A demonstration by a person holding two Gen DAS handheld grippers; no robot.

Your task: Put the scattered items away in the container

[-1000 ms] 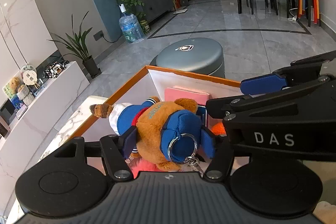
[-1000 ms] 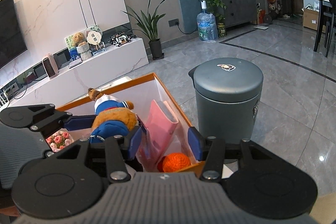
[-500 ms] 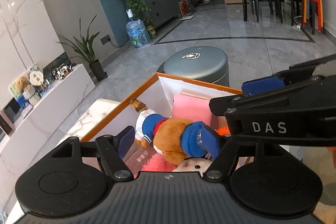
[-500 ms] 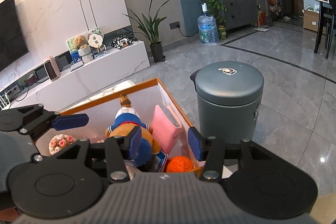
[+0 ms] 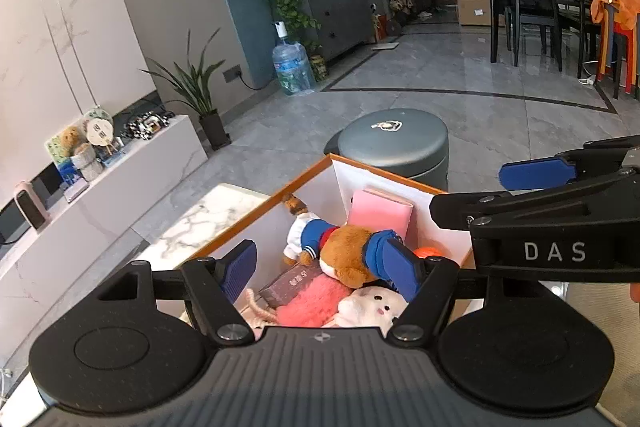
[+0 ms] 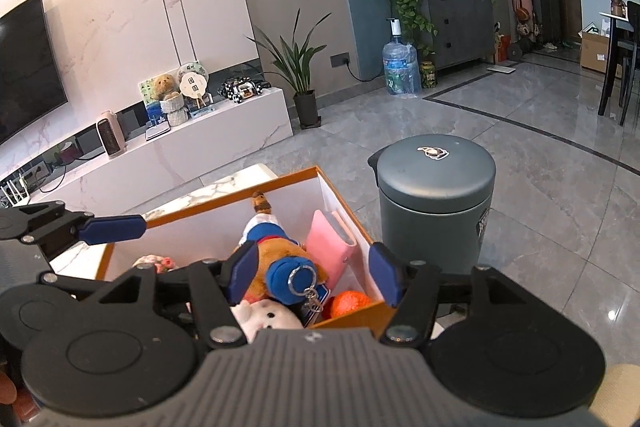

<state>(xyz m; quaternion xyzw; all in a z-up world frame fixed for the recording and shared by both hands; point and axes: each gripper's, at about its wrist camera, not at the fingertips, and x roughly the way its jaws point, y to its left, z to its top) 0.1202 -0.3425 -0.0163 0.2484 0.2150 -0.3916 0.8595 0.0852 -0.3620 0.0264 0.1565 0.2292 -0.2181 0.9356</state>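
An orange-rimmed white box (image 5: 308, 174) (image 6: 224, 193) sits on a marble table. Inside lies a brown plush bear in blue sailor clothes (image 5: 340, 253) (image 6: 276, 259), on top of a pink wallet (image 5: 378, 213) (image 6: 330, 247), an orange ball (image 6: 350, 303), a white plush (image 5: 372, 307) (image 6: 264, 319), a pink fuzzy item (image 5: 310, 303) and a small box (image 5: 290, 283). My left gripper (image 5: 320, 267) is open and empty above the box. My right gripper (image 6: 312, 271) is open and empty above the bear; it also shows in the left wrist view (image 5: 536, 183).
A dark grey lidded bin (image 5: 394, 147) (image 6: 436, 195) stands on the floor just behind the box. A white TV console (image 6: 180, 147) with ornaments runs along the left wall. A potted plant (image 6: 300, 75), a water bottle (image 6: 400, 67) and a dining set (image 5: 540, 7) stand farther off.
My left gripper let go of the bear, which dropped into the box, and opened wide. Both grippers pulled back and up from the box.
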